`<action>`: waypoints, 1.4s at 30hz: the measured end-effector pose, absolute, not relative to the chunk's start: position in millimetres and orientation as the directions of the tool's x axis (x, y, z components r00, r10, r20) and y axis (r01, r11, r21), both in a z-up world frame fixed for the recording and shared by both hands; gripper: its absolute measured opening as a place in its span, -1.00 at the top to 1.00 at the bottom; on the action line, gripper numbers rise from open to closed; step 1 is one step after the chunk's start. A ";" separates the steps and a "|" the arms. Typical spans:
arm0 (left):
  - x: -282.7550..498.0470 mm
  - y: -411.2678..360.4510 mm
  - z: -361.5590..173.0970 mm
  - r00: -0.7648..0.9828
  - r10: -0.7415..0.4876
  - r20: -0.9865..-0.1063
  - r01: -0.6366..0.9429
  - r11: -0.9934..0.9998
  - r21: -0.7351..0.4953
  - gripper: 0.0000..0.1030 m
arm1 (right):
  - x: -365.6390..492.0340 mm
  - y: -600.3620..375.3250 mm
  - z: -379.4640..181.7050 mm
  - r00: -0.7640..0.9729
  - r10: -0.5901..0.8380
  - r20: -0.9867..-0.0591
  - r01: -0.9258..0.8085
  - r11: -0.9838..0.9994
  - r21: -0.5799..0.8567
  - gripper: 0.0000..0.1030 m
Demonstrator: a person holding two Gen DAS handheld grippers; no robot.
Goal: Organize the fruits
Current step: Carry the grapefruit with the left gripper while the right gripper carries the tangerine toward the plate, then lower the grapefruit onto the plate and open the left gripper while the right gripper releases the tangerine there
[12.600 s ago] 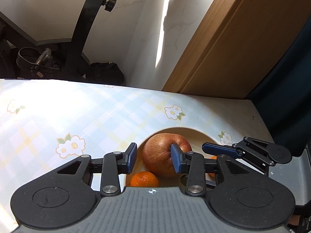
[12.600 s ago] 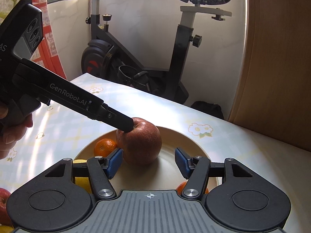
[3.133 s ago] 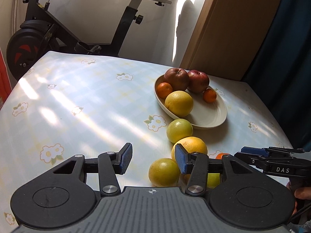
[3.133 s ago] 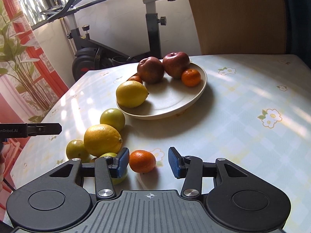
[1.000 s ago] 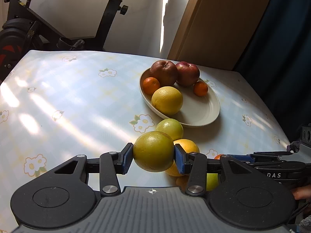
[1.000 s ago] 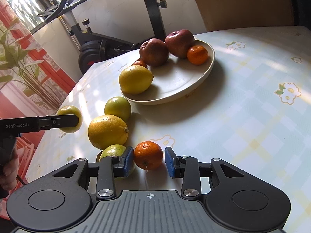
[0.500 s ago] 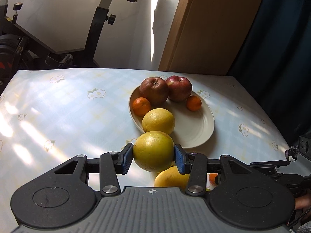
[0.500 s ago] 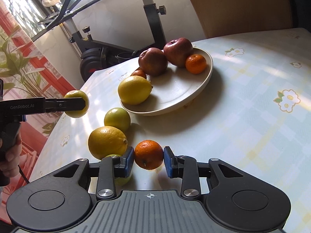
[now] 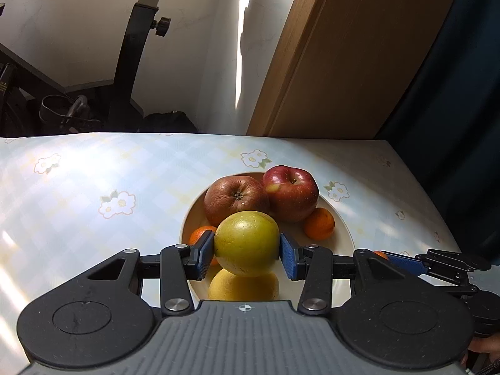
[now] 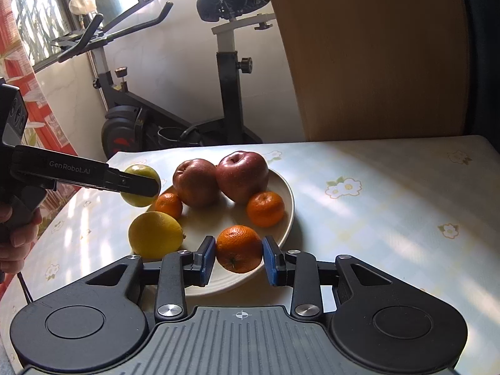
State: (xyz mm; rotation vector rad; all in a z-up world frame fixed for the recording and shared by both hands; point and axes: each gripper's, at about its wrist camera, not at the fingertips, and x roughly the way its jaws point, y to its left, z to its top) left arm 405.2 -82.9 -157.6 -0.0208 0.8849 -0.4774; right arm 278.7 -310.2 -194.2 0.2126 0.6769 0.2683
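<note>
Home: exercise bike, flowered tablecloth

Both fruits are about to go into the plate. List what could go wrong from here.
1. The plate already holds two apples, two mandarins and a lemon; the round green citrus in the left hand-held gripper could roll off the pile.
2. The right hand-held gripper holds its mandarin above the near rim; released there, it may drop outside.
3. Both hand-held grippers converge on one plate and might collide.

left gripper and right gripper both clamped, angled downward.
</note>
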 end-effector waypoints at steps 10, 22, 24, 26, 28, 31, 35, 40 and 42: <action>421.8 -89.6 -176.3 0.516 -0.387 -0.764 0.399 0.898 -0.185 0.09 | 310.1 -296.8 -206.0 0.739 0.256 -0.624 -0.198 0.967 0.162 0.42; 421.7 -83.6 -174.6 0.517 -0.385 -0.765 0.396 0.899 -0.185 0.01 | 311.7 -287.6 -210.7 0.727 0.239 -0.643 -0.201 0.970 0.133 0.38; 420.6 -81.2 -173.6 0.518 -0.388 -0.762 0.397 0.898 -0.187 0.00 | 309.4 -288.4 -209.6 0.728 0.241 -0.642 -0.196 0.970 0.141 0.37; 419.4 -79.1 -172.4 0.521 -0.387 -0.761 0.393 0.900 -0.189 0.00 | 306.5 -289.7 -208.1 0.729 0.240 -0.641 -0.188 0.971 0.150 0.36; 418.1 -77.5 -170.2 0.526 -0.386 -0.758 0.385 0.903 -0.192 0.00 | 303.0 -290.9 -206.7 0.732 0.238 -0.639 -0.177 0.971 0.158 0.36; 413.9 -74.5 -164.5 0.539 -0.387 -0.748 0.380 0.904 -0.194 0.00 | 296.3 -292.5 -204.4 0.734 0.240 -0.635 -0.163 0.970 0.178 0.36; 405.8 -68.5 -156.7 0.561 -0.384 -0.733 0.370 0.909 -0.193 0.00 | 285.5 -292.8 -201.9 0.735 0.242 -0.633 -0.149 0.969 0.198 0.36; 393.6 -57.7 -148.3 0.584 -0.376 -0.719 0.356 0.915 -0.189 0.00 | 268.5 -290.2 -199.6 0.737 0.247 -0.629 -0.133 0.966 0.223 0.36; 387.2 -52.9 -145.7 0.592 -0.373 -0.715 0.352 0.917 -0.188 0.00 | 261.3 -288.4 -199.0 0.737 0.250 -0.628 -0.127 0.964 0.235 0.36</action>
